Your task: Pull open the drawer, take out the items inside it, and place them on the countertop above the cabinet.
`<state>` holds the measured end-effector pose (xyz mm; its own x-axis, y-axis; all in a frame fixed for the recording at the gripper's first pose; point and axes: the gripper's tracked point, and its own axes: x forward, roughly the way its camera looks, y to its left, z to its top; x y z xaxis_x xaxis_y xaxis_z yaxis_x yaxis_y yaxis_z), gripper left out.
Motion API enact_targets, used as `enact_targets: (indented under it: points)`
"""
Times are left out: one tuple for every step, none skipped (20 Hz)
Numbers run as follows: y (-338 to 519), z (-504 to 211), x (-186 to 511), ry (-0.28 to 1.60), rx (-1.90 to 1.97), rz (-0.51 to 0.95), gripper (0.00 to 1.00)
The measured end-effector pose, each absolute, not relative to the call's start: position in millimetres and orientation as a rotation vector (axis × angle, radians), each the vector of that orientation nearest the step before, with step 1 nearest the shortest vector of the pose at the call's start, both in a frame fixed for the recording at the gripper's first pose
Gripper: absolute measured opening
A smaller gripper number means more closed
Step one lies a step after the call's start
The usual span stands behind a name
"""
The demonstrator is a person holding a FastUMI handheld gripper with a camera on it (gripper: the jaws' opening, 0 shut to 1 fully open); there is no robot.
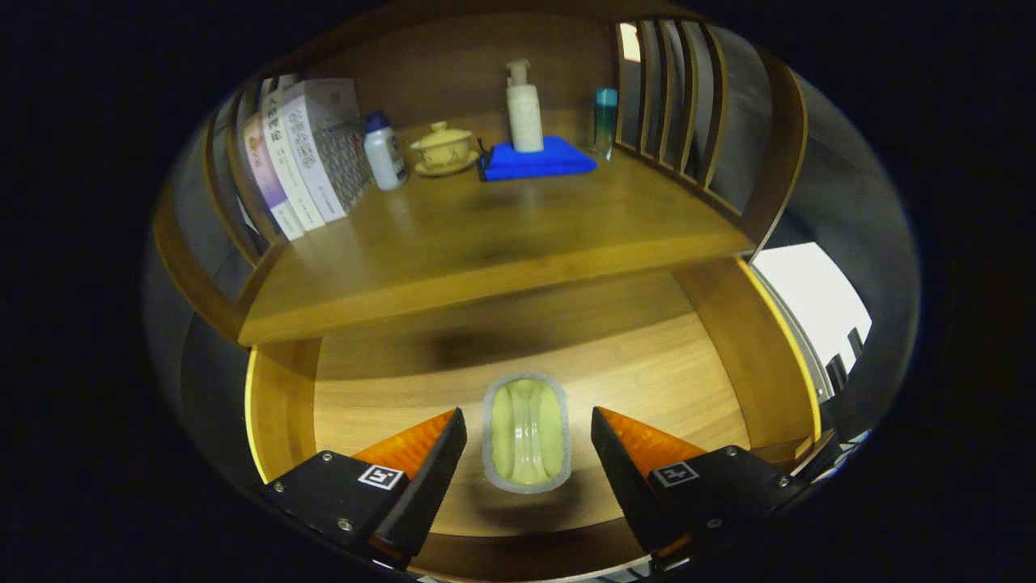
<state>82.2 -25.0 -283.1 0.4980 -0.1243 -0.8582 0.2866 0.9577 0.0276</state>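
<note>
Gripper view: we look down into an open wooden drawer (728,348), where one item lies on its floor, a pale green oblong container with a grey-white rim (526,433). It sits between our two fingers (528,453), which stand apart on either side of it, neither one touching it. Nothing else can be counted inside the drawer, and a dark shadow falls across its back part under the overhang.

Above the drawer runs the tabletop (486,235) of the cabinet, its front edge overhanging the drawer's rear. On it we count three upright books (303,154) leaning at the left slatted side, one small white bottle with a blue cap (383,152) just beside them, one cream lidded cup on its saucer (443,148), one folded blue cloth (538,158), one white pump bottle (524,107) standing on that cloth, and one teal tumbler (604,120) near the right slatted side (680,105). All of these crowd the back half of the tabletop; its front half is bare wood. Between the fingers and the container we see nothing in the way
</note>
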Motion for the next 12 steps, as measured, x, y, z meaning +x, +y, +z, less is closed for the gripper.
enact_targets:
  points:
    - [-26, -293, 80, 1.054, 0.172, -0.253, 0.94]
    - [-26, -298, 81, 1.071, 0.159, -0.243, 0.92]
    - [-27, -301, 83, 1.081, 0.141, -0.233, 0.90]
    - [-27, -304, 85, 1.089, 0.124, -0.228, 0.88]
    - [-26, -307, 86, 1.101, 0.114, -0.219, 0.83]
    - [-23, -313, 86, 1.120, 0.108, -0.206, 0.79]
    - [-22, -318, 84, 1.142, 0.096, -0.198, 0.72]
    - [-23, -323, 82, 1.159, 0.076, -0.193, 0.69]
    - [-25, -327, 82, 1.170, 0.047, -0.188, 0.64]
    - [-22, -329, 81, 1.177, 0.045, -0.169, 0.57]
    - [-19, -330, 86, 1.163, 0.057, -0.155, 0.51]
    - [-18, -331, 87, 1.160, 0.057, -0.149, 0.39]
